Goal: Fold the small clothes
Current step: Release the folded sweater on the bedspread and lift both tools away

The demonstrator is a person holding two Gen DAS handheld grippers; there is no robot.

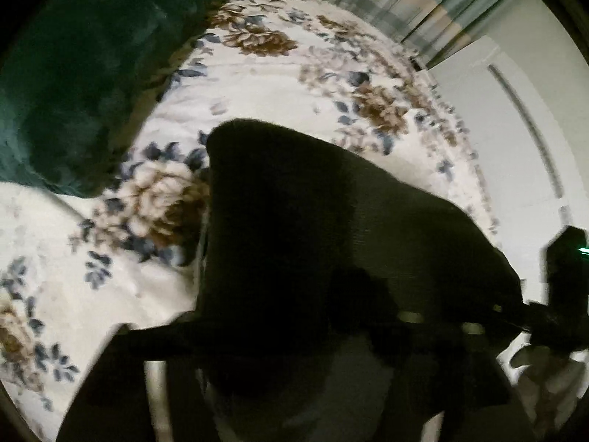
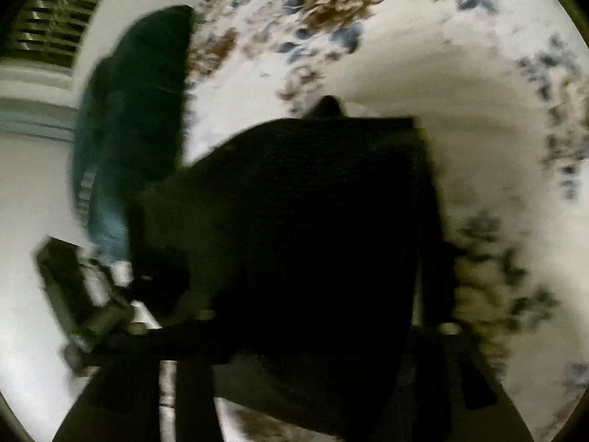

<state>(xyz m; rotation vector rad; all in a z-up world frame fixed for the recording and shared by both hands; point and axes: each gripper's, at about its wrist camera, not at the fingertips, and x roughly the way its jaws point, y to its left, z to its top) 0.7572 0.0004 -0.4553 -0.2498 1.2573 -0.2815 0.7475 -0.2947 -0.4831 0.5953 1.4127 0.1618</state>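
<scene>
Black knit fabric fills the centre of both wrist views: the black garment [image 1: 331, 228] is lifted above the bed [image 1: 257, 84], not lying flat on the floral bedspread.

Left to right:

- Dark green blanket [image 1: 84, 73] — heaped at the far left edge of the bed, well apart from the work.
- Left tool [image 1: 324, 339] — the garment drapes directly over its fingers and spreads forward and to the right. The cloth appears to be pinched here, but the fingertips are buried in black against black, so whether the jaws are clenched cannot be told.
- Right tool [image 2: 294, 335] — the same condition: the garment [image 2: 294, 221] hangs across the fingers and hides them. Its state cannot be told either. The other tool's body [image 2: 84, 294] shows at the left of this view, near and at about the same height.

Governing relation: the garment seems to be stretched between the two tools, long axis running from one to the other, with the free portion hanging ahead of both. Neither hand is clearly nearer; the next fold likely calls for both to lower together onto the bedspread.

Hard to make out: motion blur softens both views, the garment's type and hem are unreadable, and a second dark, blue-edged cloth [image 2: 121, 118] at the left of the right wrist view cannot be identified.
</scene>
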